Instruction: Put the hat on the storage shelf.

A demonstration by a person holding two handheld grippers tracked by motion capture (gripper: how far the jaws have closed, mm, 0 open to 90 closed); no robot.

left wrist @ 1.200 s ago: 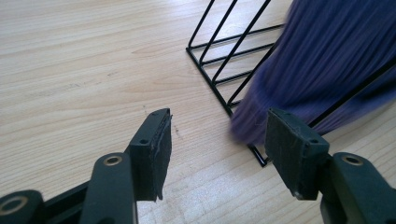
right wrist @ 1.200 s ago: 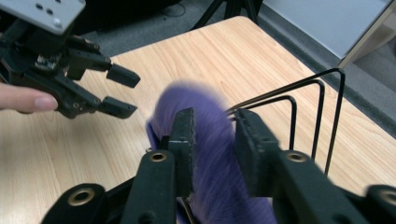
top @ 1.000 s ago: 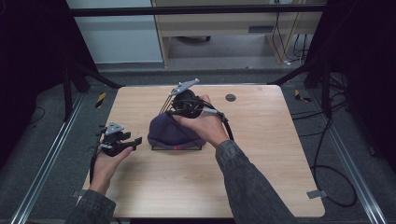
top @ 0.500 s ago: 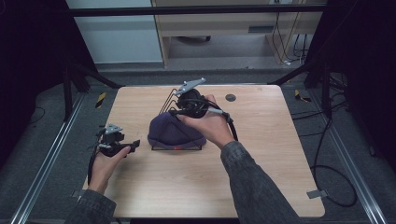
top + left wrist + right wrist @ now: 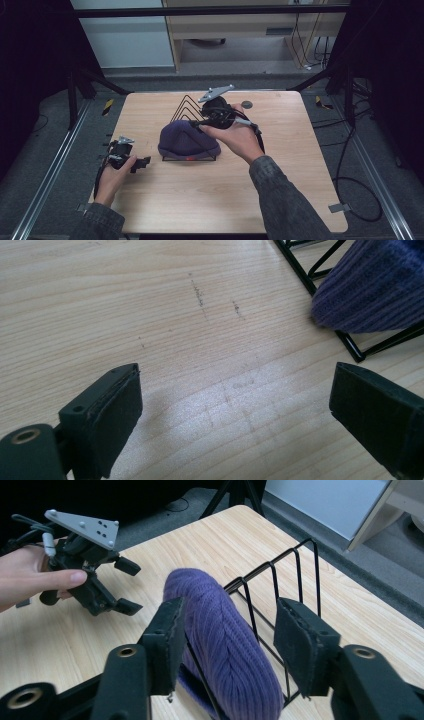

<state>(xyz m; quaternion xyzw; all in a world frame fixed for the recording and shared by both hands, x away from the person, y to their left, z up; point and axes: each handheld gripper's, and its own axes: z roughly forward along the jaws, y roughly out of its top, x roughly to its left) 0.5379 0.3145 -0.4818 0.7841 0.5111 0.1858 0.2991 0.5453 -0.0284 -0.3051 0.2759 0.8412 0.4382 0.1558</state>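
While the purple ribbed knit beanie (image 5: pixel 187 140) lies draped over the black wire rack with triangular dividers (image 5: pixel 186 107) near the middle of the pale wooden table (image 5: pixel 280 165), the right gripper (image 5: pixel 227 645) hovers at its crown with jaws spread, the knit and a wire showing between them but nothing pinched. The left gripper (image 5: pixel 142 162) rests low on the table, apart from the rack's left end, its jaws likewise wide open over bare wood. The hat looks light, soft and floppy, so it should sag and stretch rather than lift as one piece, and its loops may catch on the wires. A good hold seems to be a thick fold of knit at the crown, clear of the wire beneath.
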